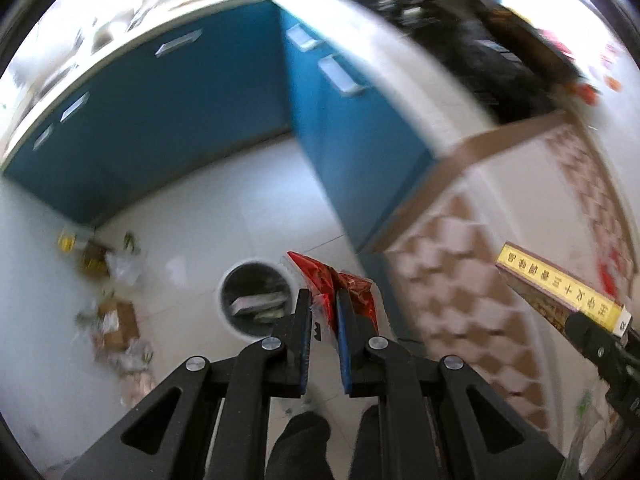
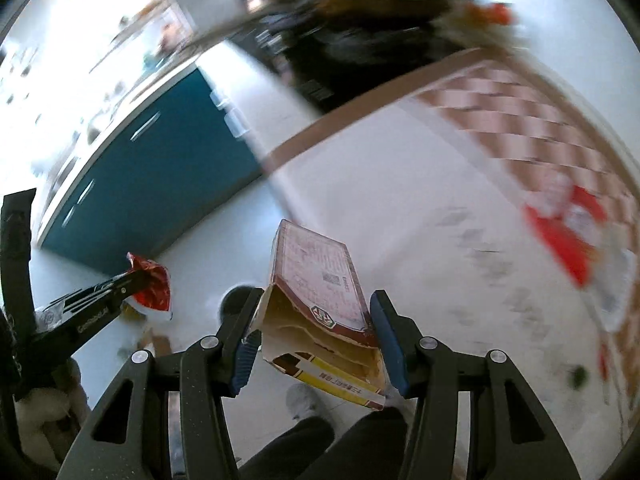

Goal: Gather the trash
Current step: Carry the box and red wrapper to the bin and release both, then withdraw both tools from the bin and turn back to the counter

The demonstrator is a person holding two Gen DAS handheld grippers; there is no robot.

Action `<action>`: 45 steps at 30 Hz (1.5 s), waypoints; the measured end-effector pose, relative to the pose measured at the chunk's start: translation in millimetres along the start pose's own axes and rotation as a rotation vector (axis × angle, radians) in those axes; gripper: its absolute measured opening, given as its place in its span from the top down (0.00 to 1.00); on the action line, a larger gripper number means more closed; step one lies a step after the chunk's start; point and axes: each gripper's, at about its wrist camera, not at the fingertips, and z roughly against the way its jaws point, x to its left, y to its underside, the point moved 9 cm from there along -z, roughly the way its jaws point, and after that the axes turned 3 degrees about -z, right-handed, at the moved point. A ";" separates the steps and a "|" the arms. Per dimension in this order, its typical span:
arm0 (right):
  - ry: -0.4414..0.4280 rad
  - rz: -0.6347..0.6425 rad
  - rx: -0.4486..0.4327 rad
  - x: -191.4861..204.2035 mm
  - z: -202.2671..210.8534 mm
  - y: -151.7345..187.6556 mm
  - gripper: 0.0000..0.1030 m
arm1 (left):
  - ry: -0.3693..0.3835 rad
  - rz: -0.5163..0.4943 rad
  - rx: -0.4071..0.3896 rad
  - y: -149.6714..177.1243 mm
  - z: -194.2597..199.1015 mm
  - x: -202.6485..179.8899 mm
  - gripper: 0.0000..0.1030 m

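The scattered cardboard and plastic litter [image 1: 116, 304] on the white floor is blurred. The round grey bin's [image 1: 256, 300] near rim hides behind the black left gripper [image 1: 324, 308].

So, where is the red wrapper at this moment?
The red wrapper is pinched in the left gripper, in the air just right of the round trash bin on the floor. The right wrist view shows it at the left.

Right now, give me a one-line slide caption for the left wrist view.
Left gripper clamps a red wrapper above the round trash bin on the white floor, cardboard box in the right gripper.
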 end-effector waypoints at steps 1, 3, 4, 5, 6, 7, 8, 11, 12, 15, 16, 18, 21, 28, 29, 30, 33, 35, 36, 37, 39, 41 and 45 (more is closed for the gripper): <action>-0.007 0.025 0.019 18.0 -16.9 5.2 0.47 | -0.002 0.023 0.019 4.5 -14.1 17.7 0.92; -0.031 0.060 0.065 50.1 -53.0 18.4 0.47 | -0.008 0.068 0.061 15.7 -46.6 51.4 0.92; -0.042 0.076 0.092 65.4 -73.1 26.6 0.47 | -0.002 0.090 0.085 21.9 -65.2 66.1 0.92; -0.047 0.085 0.105 73.9 -87.1 31.4 0.47 | 0.002 0.114 0.111 28.3 -85.5 79.5 0.91; -0.053 0.108 0.130 91.1 -116.5 42.7 0.47 | 0.015 0.140 0.143 36.1 -107.6 93.1 0.91; -0.056 0.120 0.149 100.4 -137.5 50.3 0.47 | 0.039 0.166 0.179 44.6 -130.9 104.0 0.91; -0.060 0.126 0.170 108.9 -160.1 59.0 0.47 | 0.053 0.199 0.214 53.3 -156.3 117.3 0.91; -0.061 0.151 0.233 131.7 -247.4 89.5 0.47 | 0.076 0.231 0.275 73.4 -221.8 145.0 0.91; -0.065 0.151 0.257 138.3 -280.8 100.3 0.47 | 0.087 0.242 0.293 77.8 -241.3 151.3 0.91; -0.083 0.145 0.318 153.5 -362.1 126.1 0.47 | 0.110 0.287 0.349 93.1 -299.3 173.9 0.89; -0.089 0.148 0.332 157.3 -382.0 131.8 0.47 | 0.129 0.302 0.362 95.5 -312.1 177.4 0.88; -0.107 0.153 0.377 166.7 -432.0 146.1 0.46 | 0.150 0.334 0.386 102.3 -338.1 187.0 0.87; -0.115 0.149 0.445 174.2 -489.2 165.3 0.40 | 0.100 0.338 0.398 109.7 -359.3 204.4 0.73; -0.049 0.187 0.477 164.7 -528.0 179.6 0.08 | -0.034 0.336 0.358 119.9 -345.7 240.1 0.05; -0.035 0.193 0.473 163.8 -526.1 177.2 0.04 | -0.064 0.327 0.347 121.1 -338.6 244.3 0.05; -0.016 0.200 0.468 160.9 -523.3 177.6 0.00 | -0.091 0.319 0.337 122.4 -332.5 247.6 0.05; 0.040 0.235 0.438 158.8 -501.6 170.3 0.00 | -0.152 0.308 0.317 125.5 -311.6 253.1 0.05; 0.058 0.254 0.419 161.4 -486.6 164.8 0.00 | -0.167 0.313 0.305 127.5 -295.4 251.1 0.05; 0.063 0.260 0.416 162.6 -478.5 162.6 0.00 | -0.176 0.315 0.299 128.4 -285.7 250.0 0.05; 0.063 0.264 0.411 164.3 -470.2 160.1 0.00 | -0.180 0.317 0.294 128.7 -278.5 248.6 0.05; 0.065 0.271 0.403 166.0 -452.5 154.4 0.00 | -0.193 0.313 0.283 128.2 -257.1 243.8 0.05; 0.064 0.277 0.397 170.2 -435.8 150.9 0.00 | -0.202 0.314 0.269 127.0 -237.8 239.3 0.05; 0.056 0.292 0.370 178.6 -387.1 138.2 0.00 | -0.210 0.316 0.241 122.2 -191.7 230.0 0.05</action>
